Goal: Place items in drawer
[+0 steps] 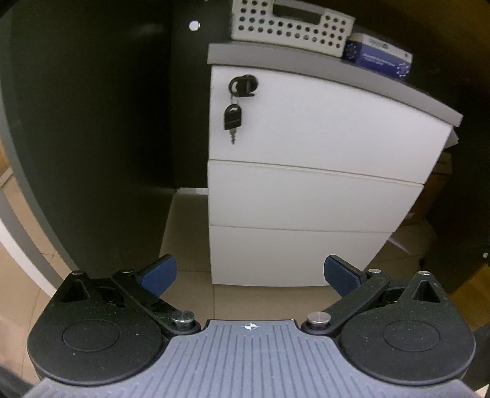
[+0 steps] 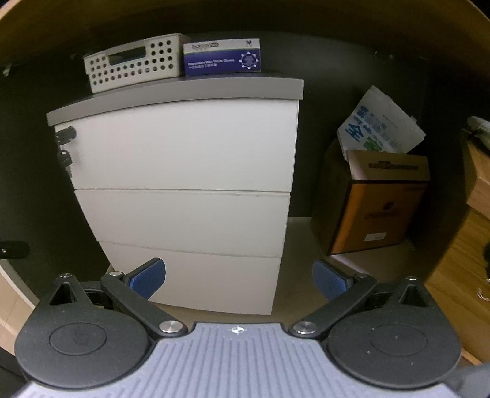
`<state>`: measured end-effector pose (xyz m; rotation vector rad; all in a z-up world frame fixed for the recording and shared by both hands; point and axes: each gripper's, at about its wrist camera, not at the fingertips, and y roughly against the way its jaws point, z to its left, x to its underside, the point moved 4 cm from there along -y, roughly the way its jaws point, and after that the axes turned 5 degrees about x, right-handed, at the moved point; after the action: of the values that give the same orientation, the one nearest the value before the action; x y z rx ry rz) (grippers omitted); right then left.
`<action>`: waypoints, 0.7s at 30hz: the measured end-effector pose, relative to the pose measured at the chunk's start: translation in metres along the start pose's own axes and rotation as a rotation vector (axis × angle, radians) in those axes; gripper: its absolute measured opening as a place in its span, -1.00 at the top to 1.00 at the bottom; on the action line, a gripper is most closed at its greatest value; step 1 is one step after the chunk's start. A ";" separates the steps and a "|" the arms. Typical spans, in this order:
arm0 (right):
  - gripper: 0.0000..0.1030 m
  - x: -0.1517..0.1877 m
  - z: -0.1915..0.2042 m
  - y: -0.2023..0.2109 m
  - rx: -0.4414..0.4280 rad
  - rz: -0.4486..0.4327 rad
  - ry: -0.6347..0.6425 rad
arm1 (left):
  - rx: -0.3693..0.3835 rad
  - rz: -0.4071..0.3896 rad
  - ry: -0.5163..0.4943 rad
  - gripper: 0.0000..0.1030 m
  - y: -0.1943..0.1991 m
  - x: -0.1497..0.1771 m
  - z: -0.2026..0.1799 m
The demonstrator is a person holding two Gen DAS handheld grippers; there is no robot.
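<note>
A white three-drawer cabinet (image 1: pixel 306 183) (image 2: pixel 190 196) with a grey top stands under a desk, all three drawers closed. A key (image 1: pixel 233 118) hangs from the lock at the top drawer's left corner. On the grey top sit a perforated white basket (image 1: pixel 291 24) (image 2: pixel 134 62) and a blue glove box (image 1: pixel 378 55) (image 2: pixel 222 56). My left gripper (image 1: pixel 249 277) is open and empty, some way in front of the bottom drawer. My right gripper (image 2: pixel 239 277) is also open and empty, facing the bottom drawer's right part.
An orange and brown carton (image 2: pixel 376 208) with a white printed bag (image 2: pixel 381 122) behind it stands right of the cabinet. Dark panels enclose the space behind and to the left (image 1: pixel 92 122). Beige floor tiles (image 1: pixel 186 226) lie around the cabinet's base.
</note>
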<state>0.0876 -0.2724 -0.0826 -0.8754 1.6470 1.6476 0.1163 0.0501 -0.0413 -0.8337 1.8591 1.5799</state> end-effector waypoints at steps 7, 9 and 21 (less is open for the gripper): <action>-1.00 -0.012 -0.011 -0.043 -0.004 0.012 0.008 | -0.021 0.001 0.009 -1.00 -0.033 -0.014 0.025; -1.00 -0.016 -0.014 -0.056 0.000 0.003 0.010 | -0.022 0.002 0.001 -1.00 -0.043 -0.018 0.030; -1.00 -0.023 -0.037 -0.138 -0.063 0.082 -0.008 | 0.002 -0.008 -0.058 -1.00 -0.108 -0.043 0.051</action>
<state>0.2143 -0.3074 -0.1425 -0.8412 1.6536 1.7650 0.2270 0.0931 -0.0860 -0.7854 1.8137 1.5808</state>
